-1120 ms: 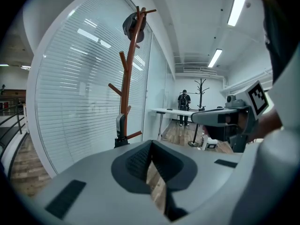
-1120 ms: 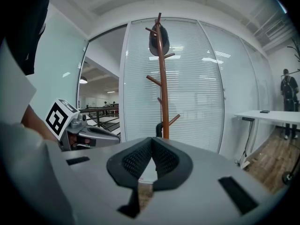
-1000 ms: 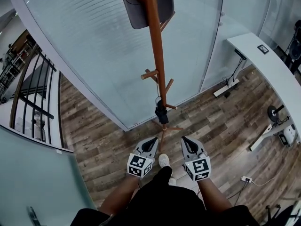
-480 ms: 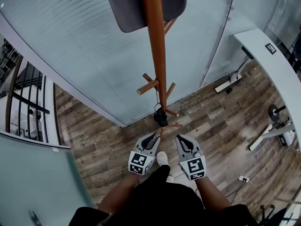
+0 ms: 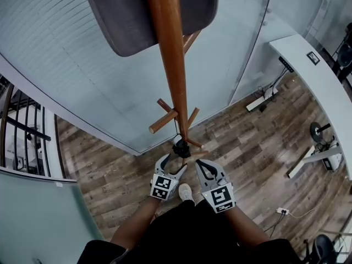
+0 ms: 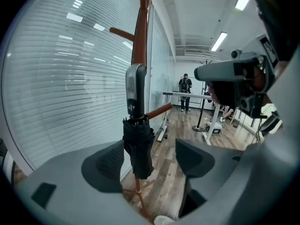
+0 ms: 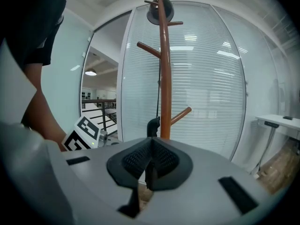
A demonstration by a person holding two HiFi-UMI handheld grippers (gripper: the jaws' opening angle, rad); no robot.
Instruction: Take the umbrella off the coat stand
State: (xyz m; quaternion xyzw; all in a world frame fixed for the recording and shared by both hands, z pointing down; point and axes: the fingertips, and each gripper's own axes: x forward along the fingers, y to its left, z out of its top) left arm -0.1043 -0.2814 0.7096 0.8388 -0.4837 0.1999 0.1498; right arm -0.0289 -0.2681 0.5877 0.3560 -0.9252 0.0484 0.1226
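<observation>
Low on the coat stand (image 5: 170,54) hung the umbrella (image 5: 181,146), black and folded, upright with its handle on top and its canopy pointing down, right against the wooden pole and just above the stand's feet. In the right gripper view a thin cord ran up from the handle alongside the pole.

Both of the person's forearms reached forward and down toward the foot of the stand, with the marker cubes turned up to the head camera. The left gripper (image 5: 171,164) sat just left of the pole, its tips just beside the umbrella. Its jaws were opening, spread wide, and in the left gripper view the umbrella (image 6: 137,144) showed in the gap close to the left pad, with neither pad pressing on it. The right gripper (image 5: 201,165) sat just right of the pole, a little back from the umbrella, its jaws pressed together on nothing.

Higher on the stand, pegs stuck out to either side, and a grey cap (image 5: 148,15) hung near its top. Behind the stand ran a glass wall (image 5: 82,65) with blinds, under it a wood floor (image 5: 242,142), and well to its right a white desk (image 5: 319,76). Far beyond the stand, in the left gripper view, stood a person (image 6: 185,90).
</observation>
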